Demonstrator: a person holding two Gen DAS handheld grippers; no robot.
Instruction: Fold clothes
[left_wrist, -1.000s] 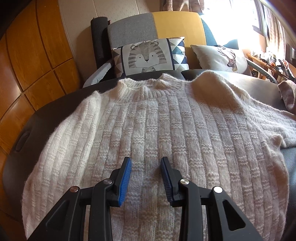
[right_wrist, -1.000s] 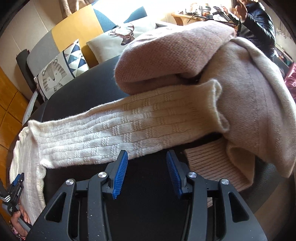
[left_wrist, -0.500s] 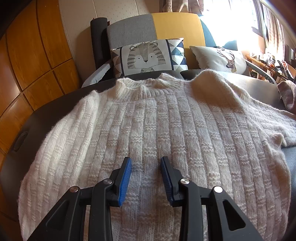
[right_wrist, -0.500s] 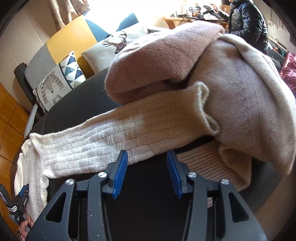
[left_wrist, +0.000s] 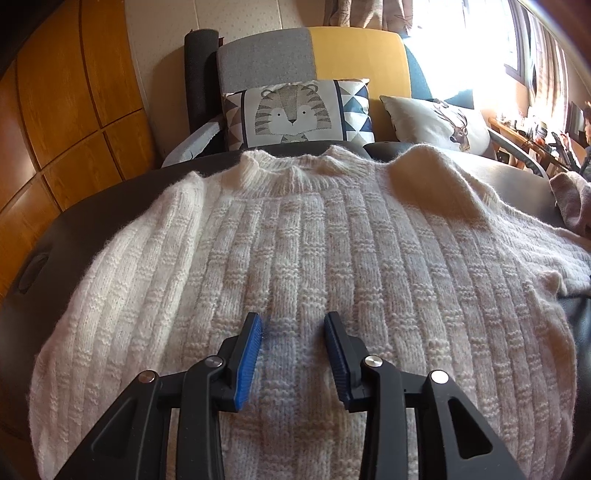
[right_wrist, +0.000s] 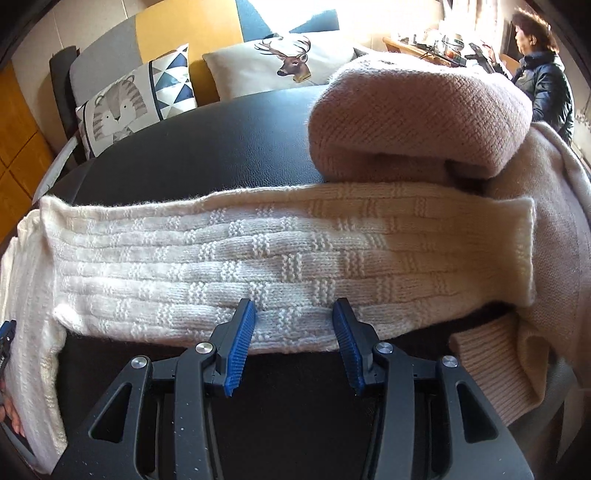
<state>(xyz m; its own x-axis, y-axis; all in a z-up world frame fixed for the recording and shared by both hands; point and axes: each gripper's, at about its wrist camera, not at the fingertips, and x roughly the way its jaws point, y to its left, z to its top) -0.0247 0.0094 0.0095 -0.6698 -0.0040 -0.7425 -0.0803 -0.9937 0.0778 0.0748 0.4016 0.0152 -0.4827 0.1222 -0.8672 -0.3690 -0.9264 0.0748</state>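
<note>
Sweater (left_wrist: 332, 258) lies flat on the black counter (right_wrist: 207, 147), collar pointing away toward the sofa, its sleeve (right_wrist: 280, 266) stretching sideways; left gripper (left_wrist: 293, 325) fingers are opening over it, right gripper (right_wrist: 293, 314) fingers are spread, pinching nothing.

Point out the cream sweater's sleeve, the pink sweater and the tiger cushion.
cream sweater's sleeve (right_wrist: 295, 258): right wrist view, middle of the sleeve.
pink sweater (right_wrist: 421, 110): right wrist view, top fold.
tiger cushion (left_wrist: 293, 110): left wrist view, tiger's face.
</note>
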